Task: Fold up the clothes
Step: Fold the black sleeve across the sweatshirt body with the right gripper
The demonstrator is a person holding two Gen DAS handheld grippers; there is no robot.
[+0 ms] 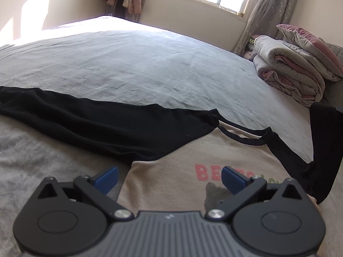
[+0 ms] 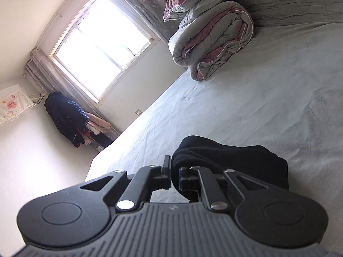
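Left tongs (image 1: 169, 178): jaws spread wide, nothing held; they hover just above the beige body of the shirt (image 1: 182, 184), which lies flat on the bed (image 1: 150, 64). The black left sleeve (image 1: 85, 120) stretches out flat ahead and to the left of these tongs, presumably laid out for a fold inward; the collar (image 1: 242, 133) lies ahead and to the right. Right tongs (image 2: 175, 178): jaws closed on the black right sleeve (image 2: 235, 160), lifted off the bed; the fabric bunches just ahead of and to the right of the pads; the hold probably serves to carry this sleeve across the body. A rolled quilt (image 2: 214, 42) rests well ahead of the right tongs. No containers are visible.
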